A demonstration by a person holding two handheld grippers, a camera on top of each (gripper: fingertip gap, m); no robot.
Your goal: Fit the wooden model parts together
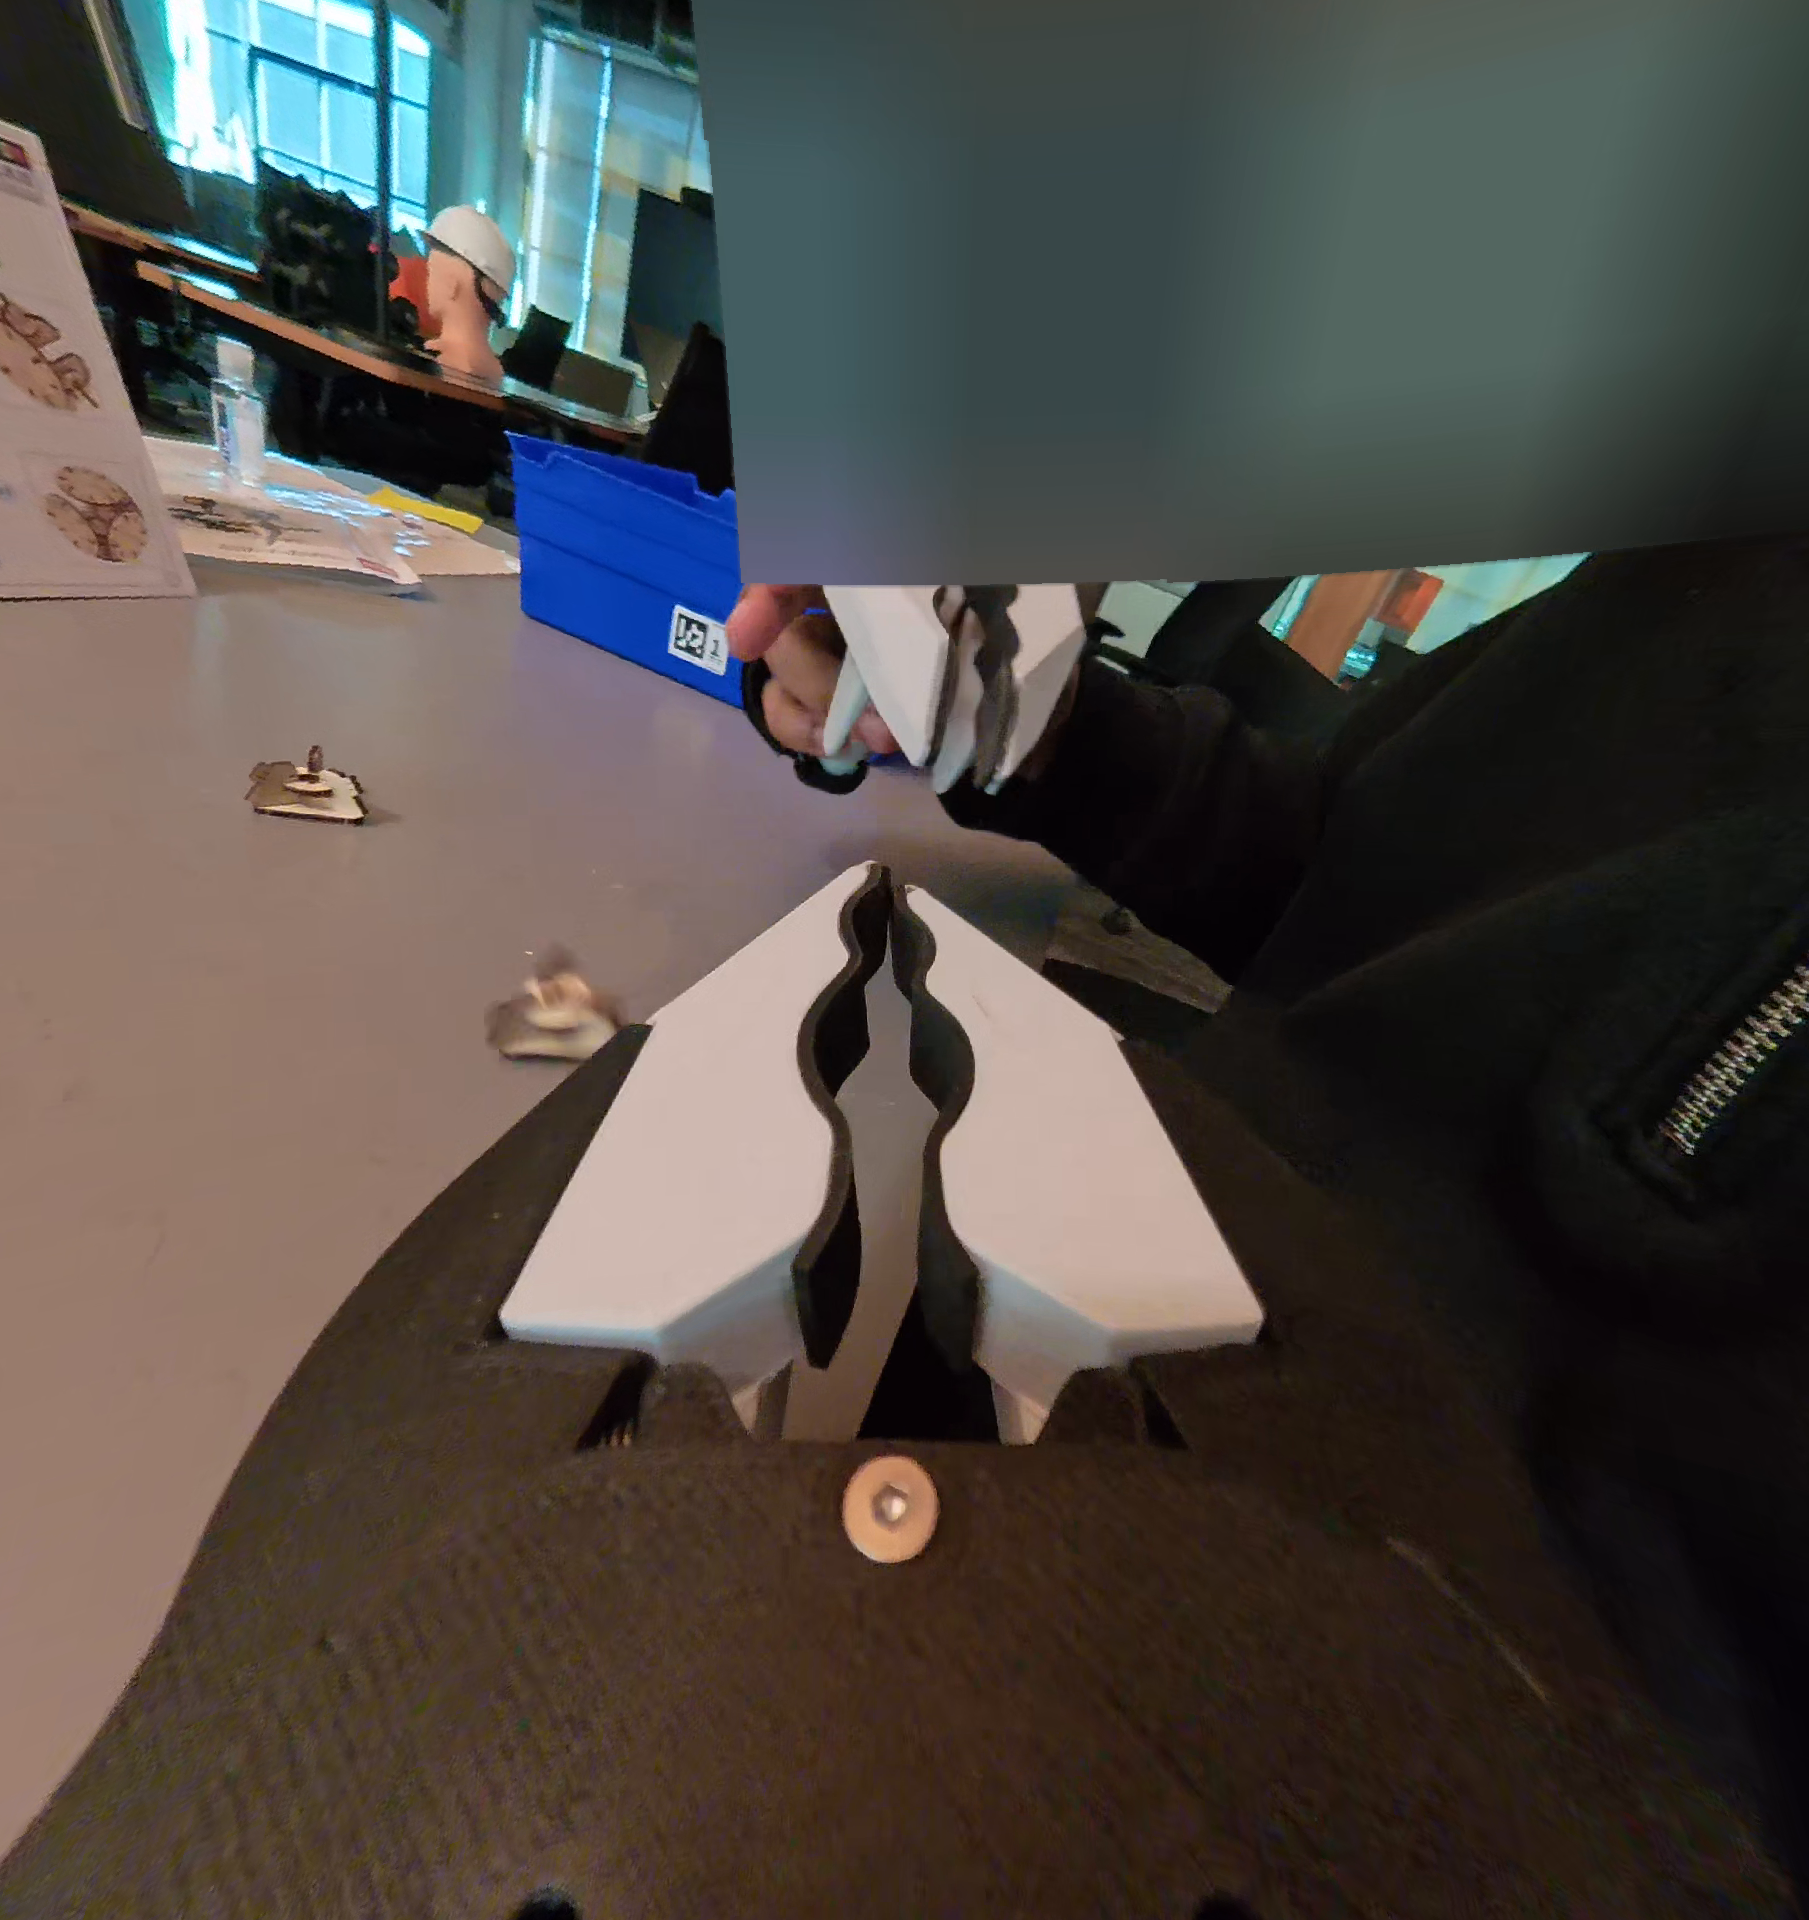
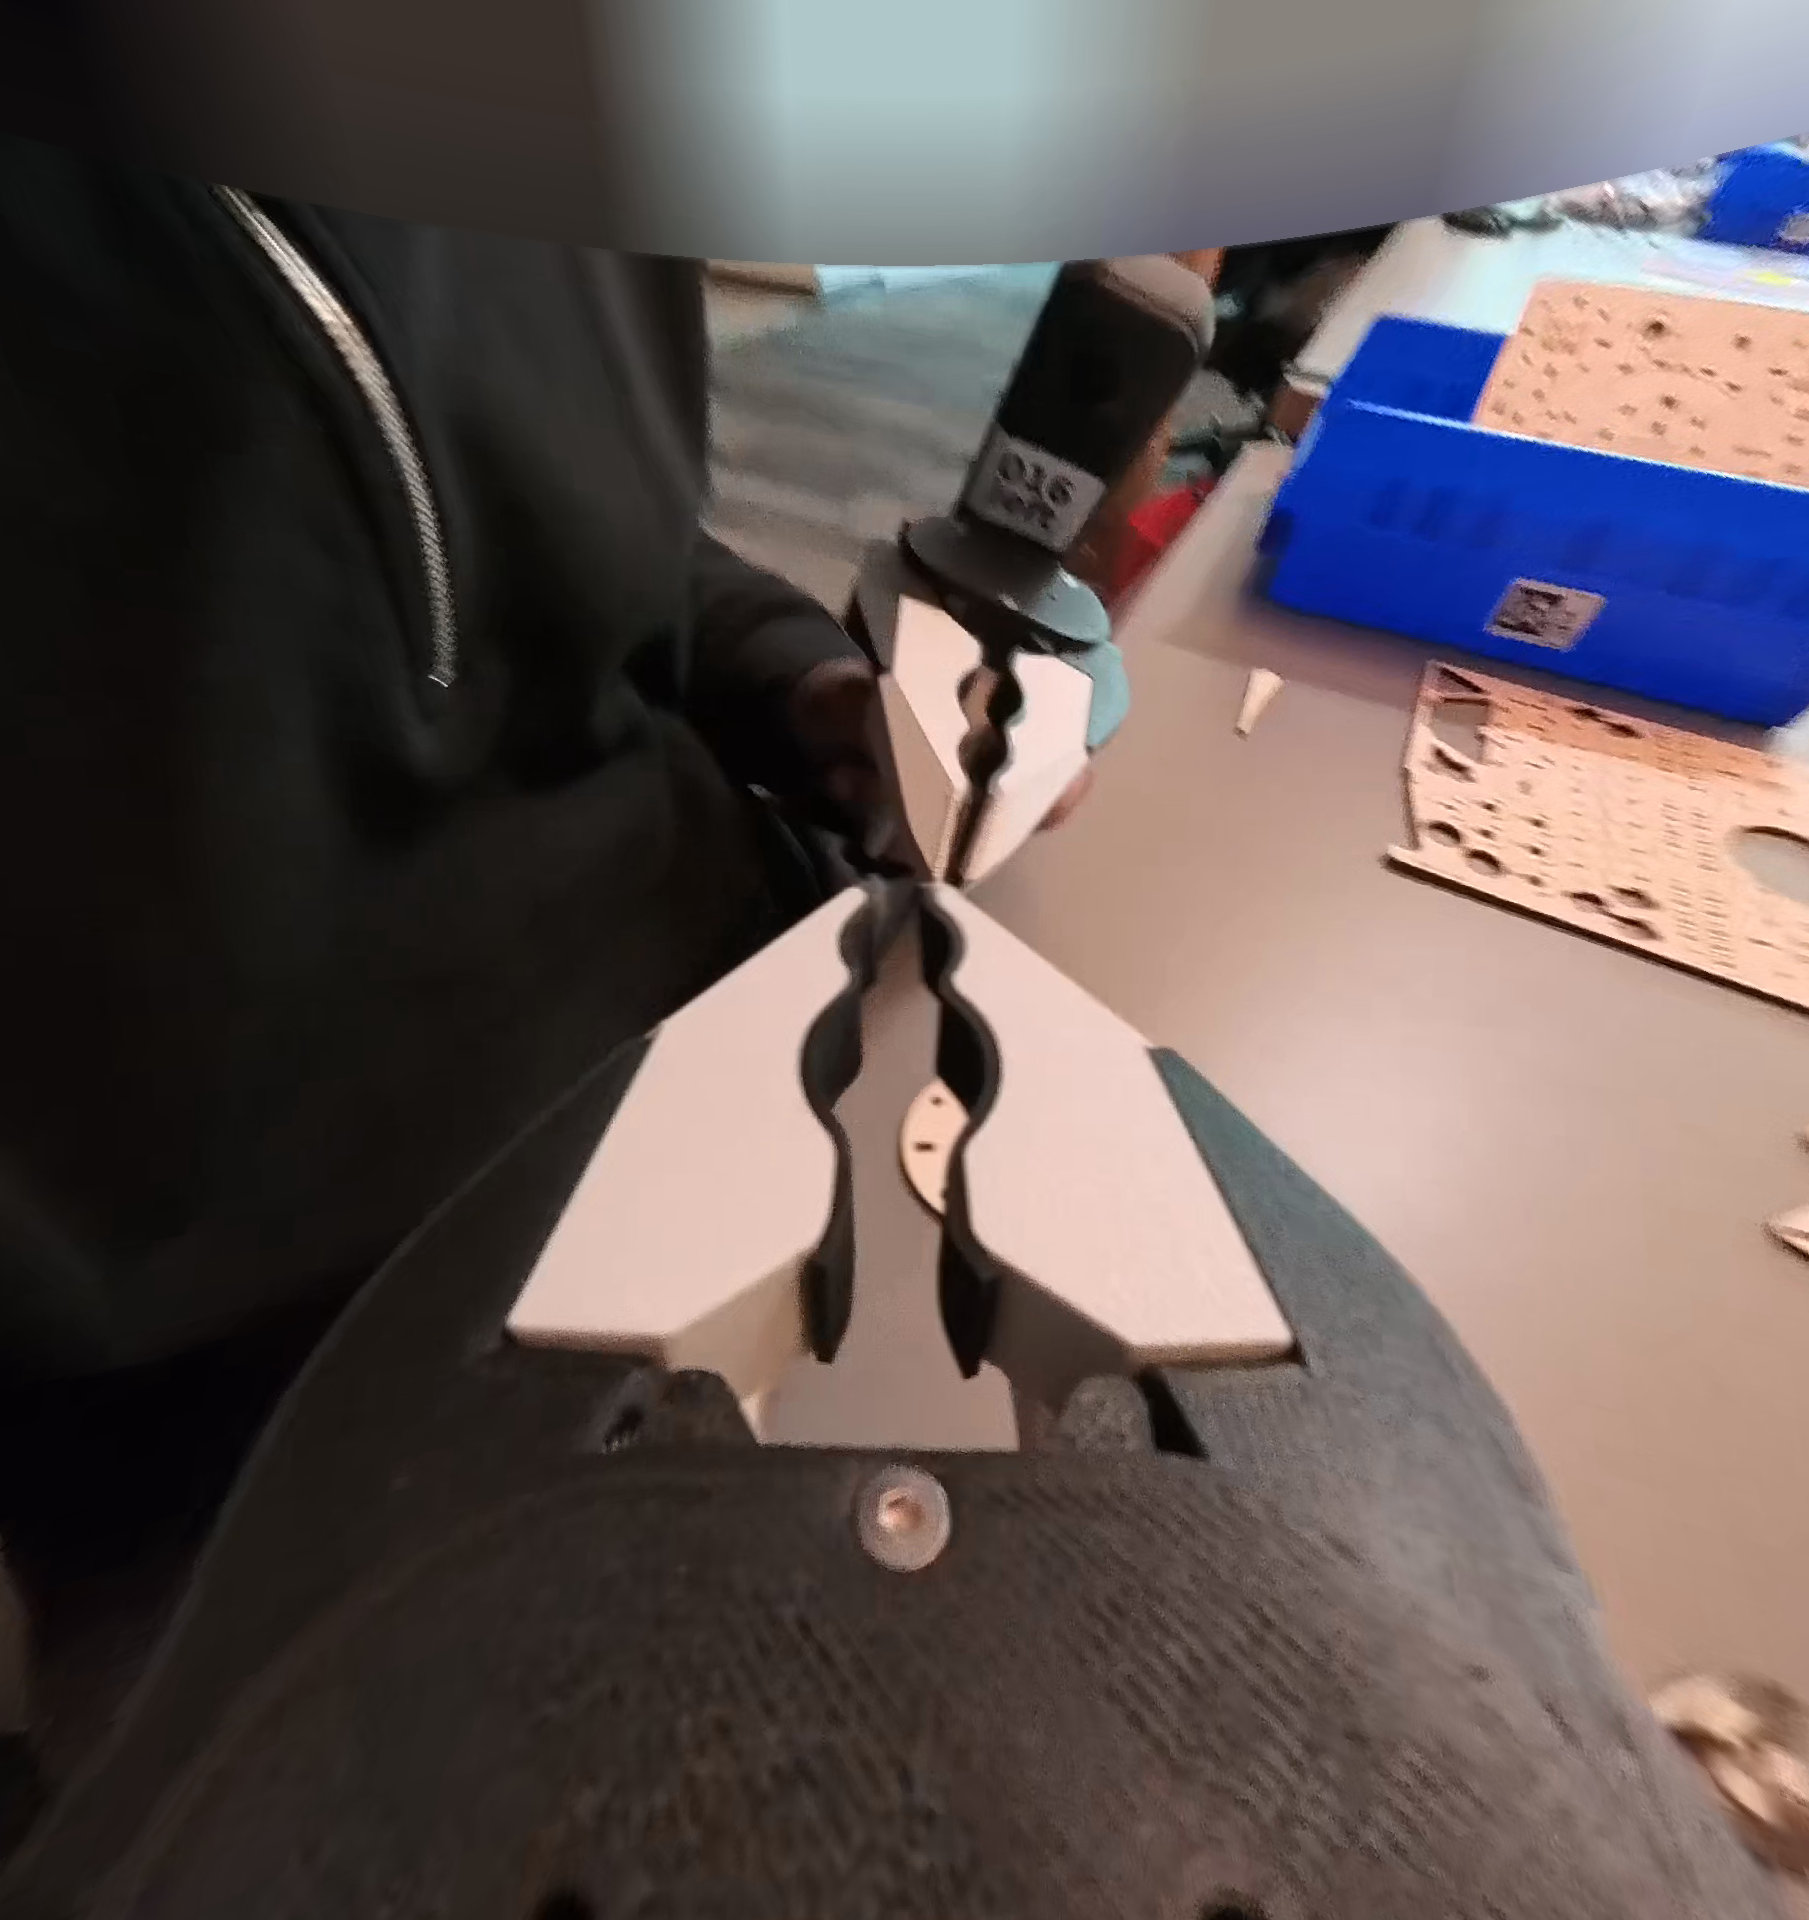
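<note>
Both grippers, left (image 1: 892, 883) and right (image 2: 915, 888), are pinched closed holding nothing visible, tip to tip above the table (image 1: 360, 935), with 2 wooden pieces (image 1: 308, 790) lying loose.

A white sticker (image 1: 697, 641) is showing on the blue bin (image 1: 609, 561), another tag (image 2: 1542, 613) on a blue bin (image 2: 1451, 520), a label (image 2: 1043, 490) on the black handle (image 2: 1097, 384), and printing on the instruction sheet (image 1: 38, 416).
</note>
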